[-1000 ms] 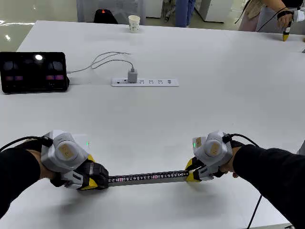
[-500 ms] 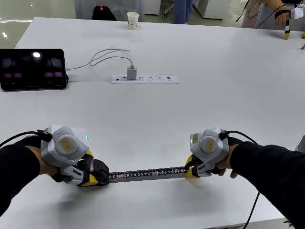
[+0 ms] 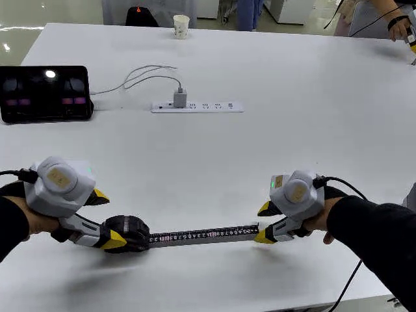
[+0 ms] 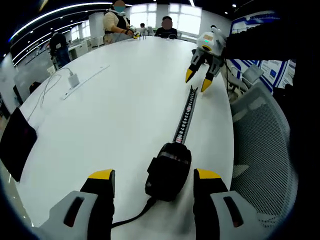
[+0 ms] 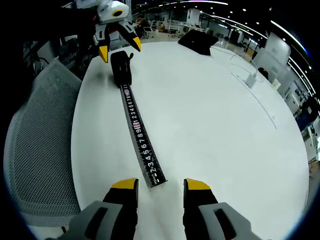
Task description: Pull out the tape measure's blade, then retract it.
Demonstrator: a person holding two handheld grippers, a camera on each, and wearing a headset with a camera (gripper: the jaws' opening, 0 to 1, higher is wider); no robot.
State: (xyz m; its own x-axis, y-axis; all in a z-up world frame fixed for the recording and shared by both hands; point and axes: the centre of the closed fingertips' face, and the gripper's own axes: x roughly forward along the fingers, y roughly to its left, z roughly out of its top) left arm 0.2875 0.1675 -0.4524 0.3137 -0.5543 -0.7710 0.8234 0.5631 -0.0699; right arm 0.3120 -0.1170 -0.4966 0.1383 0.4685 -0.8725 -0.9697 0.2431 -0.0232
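The black tape measure case [image 3: 127, 233] lies on the white table [image 3: 214, 162] near its front edge. Its blade [image 3: 205, 234] is drawn out to the right and lies flat. My left gripper [image 3: 107, 219] is open, its yellow-tipped jaws spread either side of the case's left end. In the left gripper view the case [image 4: 169, 169] sits between the open left gripper [image 4: 155, 175] without visible contact. My right gripper [image 3: 264, 223] is open at the blade's end. In the right gripper view the blade tip [image 5: 155, 179] lies just ahead of the open right gripper [image 5: 161, 185].
A dark tablet [image 3: 44, 94] stands at the left. A power strip [image 3: 198, 107] with a plugged charger and cable lies mid-table, with a paper cup [image 3: 182, 26] far behind it. Another person's hand [image 3: 403, 26] works at the far right corner. A mesh chair [image 4: 260, 130] stands by the front edge.
Both grippers have opened. The left one let go of the case and drew back to the left. The right one released the blade end. The blade stays extended on the table.
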